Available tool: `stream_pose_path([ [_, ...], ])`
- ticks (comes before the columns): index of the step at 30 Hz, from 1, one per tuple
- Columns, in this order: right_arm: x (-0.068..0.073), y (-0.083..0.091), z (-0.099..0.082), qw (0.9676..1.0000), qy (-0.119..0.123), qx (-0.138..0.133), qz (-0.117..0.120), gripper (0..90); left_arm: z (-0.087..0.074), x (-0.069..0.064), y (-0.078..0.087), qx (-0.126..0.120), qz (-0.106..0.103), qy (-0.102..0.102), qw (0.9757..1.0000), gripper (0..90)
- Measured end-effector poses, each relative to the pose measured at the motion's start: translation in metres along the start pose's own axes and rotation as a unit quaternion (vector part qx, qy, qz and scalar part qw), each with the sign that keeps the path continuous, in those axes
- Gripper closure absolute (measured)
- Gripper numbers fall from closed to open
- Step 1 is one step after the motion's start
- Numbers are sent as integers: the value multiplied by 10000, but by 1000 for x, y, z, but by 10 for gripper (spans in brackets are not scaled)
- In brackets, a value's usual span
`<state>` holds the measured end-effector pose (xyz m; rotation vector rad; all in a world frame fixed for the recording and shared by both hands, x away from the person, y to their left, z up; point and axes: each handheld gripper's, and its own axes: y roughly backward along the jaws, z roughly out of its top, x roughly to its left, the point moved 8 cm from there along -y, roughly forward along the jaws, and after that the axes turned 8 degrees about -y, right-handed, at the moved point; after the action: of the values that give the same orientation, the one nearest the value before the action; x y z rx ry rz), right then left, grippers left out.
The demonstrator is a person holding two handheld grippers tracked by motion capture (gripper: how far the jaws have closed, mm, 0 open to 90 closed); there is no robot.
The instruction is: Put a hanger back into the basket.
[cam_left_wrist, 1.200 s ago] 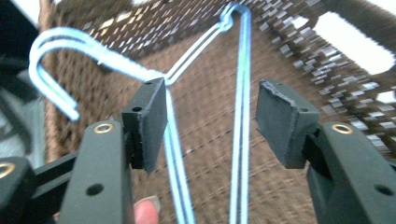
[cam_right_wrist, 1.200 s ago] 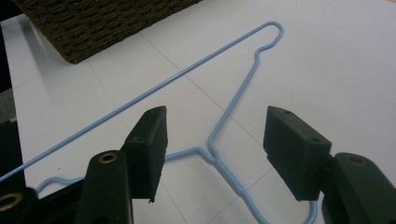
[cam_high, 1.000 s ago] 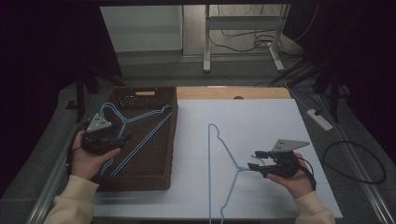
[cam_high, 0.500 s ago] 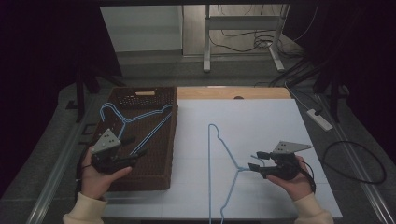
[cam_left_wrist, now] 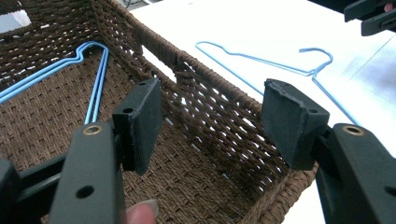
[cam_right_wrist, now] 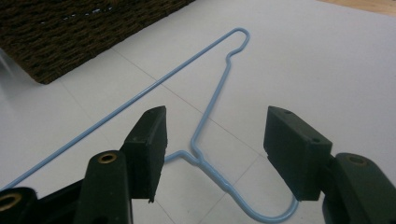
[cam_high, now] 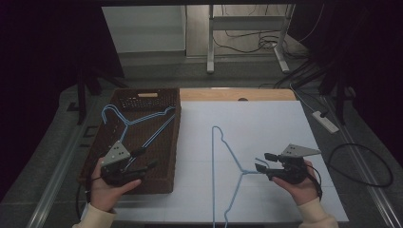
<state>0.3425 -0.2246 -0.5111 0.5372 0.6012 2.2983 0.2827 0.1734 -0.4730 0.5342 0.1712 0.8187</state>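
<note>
A dark room surrounds a bench (cam_high: 266,118) covered in white, with a woven basket (cam_high: 164,185) at its left. One blue hanger (cam_high: 227,156) lies flat on the white sheet, its long bar running away from the person and its hook (cam_right_wrist: 261,205) pointing right, toward the right gripper (cam_high: 262,161). That gripper's jaws stand open, holding nothing, straddling the hanger's neck and hook from just above; it is by far the nearer hand. The left gripper (cam_high: 145,159) hovers over the basket's near end, jaws open and empty. More blue hangers (cam_high: 135,121), probably two, lie in the basket beyond it.
</note>
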Motion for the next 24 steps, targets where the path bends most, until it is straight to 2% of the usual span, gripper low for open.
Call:
stream_pose_path([
  [13, 10, -6, -4, 9998, 96, 126, -88, 406, -2, -3, 1, -10, -56, -30, 10000, 377],
  [18, 13, -8, -9, 9994, 118, 274, -153, 406, -2, -8, -1, 18, -70, -87, 9999, 372],
  [21, 23, -10, -12, 9992, 115, 366, -89, 438, -2, -11, -1, 45, -76, -132, 9999, 369],
  [24, 37, -16, -17, 9979, 247, 590, 36, 490, -3, -12, -2, 61, -98, -127, 9999, 368],
])
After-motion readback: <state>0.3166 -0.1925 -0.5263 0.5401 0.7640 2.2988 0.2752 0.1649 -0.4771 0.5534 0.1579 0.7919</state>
